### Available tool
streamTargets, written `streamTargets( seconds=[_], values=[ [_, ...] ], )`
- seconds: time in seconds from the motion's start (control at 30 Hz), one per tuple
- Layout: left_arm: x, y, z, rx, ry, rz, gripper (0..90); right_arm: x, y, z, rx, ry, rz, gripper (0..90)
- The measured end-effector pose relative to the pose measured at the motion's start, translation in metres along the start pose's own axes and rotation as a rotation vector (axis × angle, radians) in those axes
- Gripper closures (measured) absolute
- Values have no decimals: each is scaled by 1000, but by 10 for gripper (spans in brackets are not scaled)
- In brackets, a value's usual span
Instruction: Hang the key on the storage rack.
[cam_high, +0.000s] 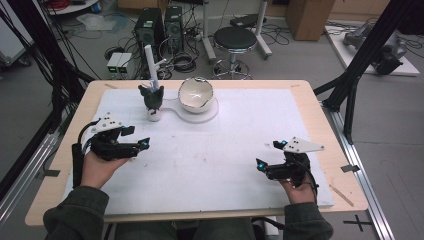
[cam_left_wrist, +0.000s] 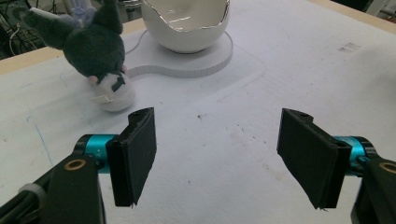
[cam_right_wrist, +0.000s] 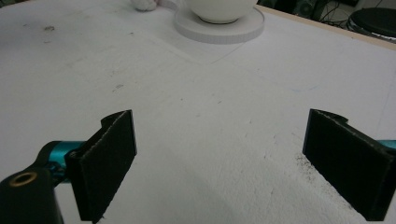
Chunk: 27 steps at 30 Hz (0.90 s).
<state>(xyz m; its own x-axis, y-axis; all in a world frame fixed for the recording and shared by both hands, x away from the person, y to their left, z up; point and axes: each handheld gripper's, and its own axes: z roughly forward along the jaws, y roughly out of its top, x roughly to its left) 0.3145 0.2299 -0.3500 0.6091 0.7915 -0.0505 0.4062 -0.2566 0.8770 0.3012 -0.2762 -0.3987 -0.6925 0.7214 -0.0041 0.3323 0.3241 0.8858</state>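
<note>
Lab room with cables, two PC towers and a black stool (cam_high: 235, 39) on the floor behind a wooden table (cam_high: 330, 165) topped with a white sheet. At the far side of that sheet there's a small dark grey plush toy (cam_high: 151, 96) with a white face, standing on the narrow end of a flat white base (cam_high: 176, 107), and just beside it a white eggshell-shaped bowl (cam_high: 196, 94) with a jagged gold rim sits on the round end of that base. A white post (cam_high: 150, 62) rises right behind the toy.

The left gripper (cam_high: 134, 137) hovers low over the near left of the sheet, jaws wide with nothing between them, aimed toward the toy, which is near but clearly apart in the left gripper view (cam_left_wrist: 95, 56). The right gripper (cam_high: 270, 155) is over the near right, jaws also spread wide and empty, well apart from everything.

What I'd worry about: the toy looks top-heavy and leans a bit, so a sloppy approach could knock it over or shove it into the bowl. The bowl looks fragile and its rim is uneven, so bumping it could chip or slide it off the base. The post behind also crowds any grab from above
</note>
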Motion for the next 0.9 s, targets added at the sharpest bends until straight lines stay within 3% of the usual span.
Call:
streamTargets(
  seconds=[0.9],
  values=[
    [-8, -21, -10, 2, 9, 3, 246, 0, 0, 2, 4, 4, 1, 89]
  ],
)
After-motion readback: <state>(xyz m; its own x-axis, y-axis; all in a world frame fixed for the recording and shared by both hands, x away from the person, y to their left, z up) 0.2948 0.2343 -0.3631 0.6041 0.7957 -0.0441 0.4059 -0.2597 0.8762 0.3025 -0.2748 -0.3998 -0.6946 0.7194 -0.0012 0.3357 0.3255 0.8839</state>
